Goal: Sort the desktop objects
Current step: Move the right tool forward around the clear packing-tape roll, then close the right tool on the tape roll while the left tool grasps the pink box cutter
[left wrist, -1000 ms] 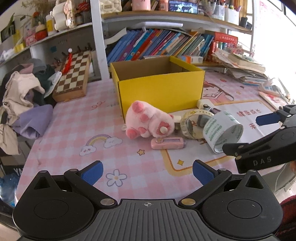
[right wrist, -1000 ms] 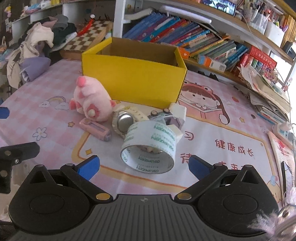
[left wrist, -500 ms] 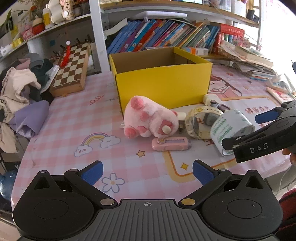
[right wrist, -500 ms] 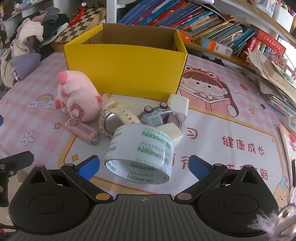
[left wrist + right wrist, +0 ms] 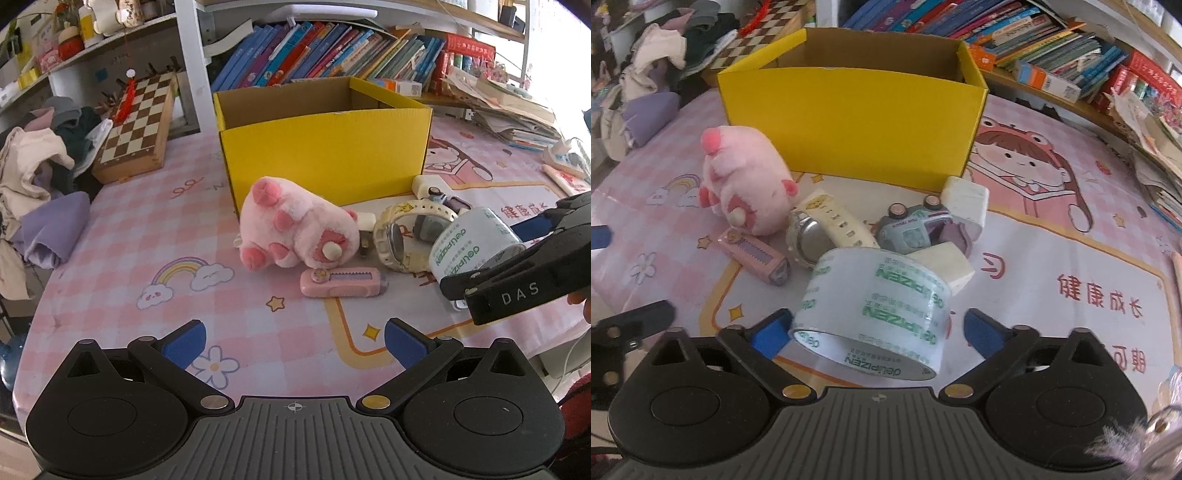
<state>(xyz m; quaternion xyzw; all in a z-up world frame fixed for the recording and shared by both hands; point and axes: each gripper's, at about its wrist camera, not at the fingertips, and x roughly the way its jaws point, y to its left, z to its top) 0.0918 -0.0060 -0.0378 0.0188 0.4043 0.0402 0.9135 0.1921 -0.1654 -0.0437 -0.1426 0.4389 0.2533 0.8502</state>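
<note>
Desktop clutter is gathered just in front of the open yellow cardboard box (image 5: pixel 849 122), which serves as the landmark. A wide roll of clear tape with green lettering (image 5: pixel 875 314) lies on its side nearest the camera, well in front of the box. It is bracketed by the right gripper (image 5: pixel 875 332), whose blue-padded fingers (image 5: pixel 772 332) are spread wide to either side of it and do not appear to press it. The step in hand is judged to be the approach to the tape roll. The next move calls for the fingers to be closed across the roll's width, after which it can be lifted over the box's front wall.

Between the roll and the box, a cream wristwatch (image 5: pixel 820 229), a small grey toy car (image 5: pixel 912 229) and a cream block (image 5: pixel 945 269) are packed tightly; the block seems to touch the roll, so a straight upward lift is advised. A pink plush toy (image 5: pixel 295 232) and a pink utility knife (image 5: pixel 340 282) lie in front of the box's left corner.

The left gripper (image 5: pixel 293 341) is held spread and empty over bare tablecloth, well in front of the box. Open room is found there and to the right of the box.
</note>
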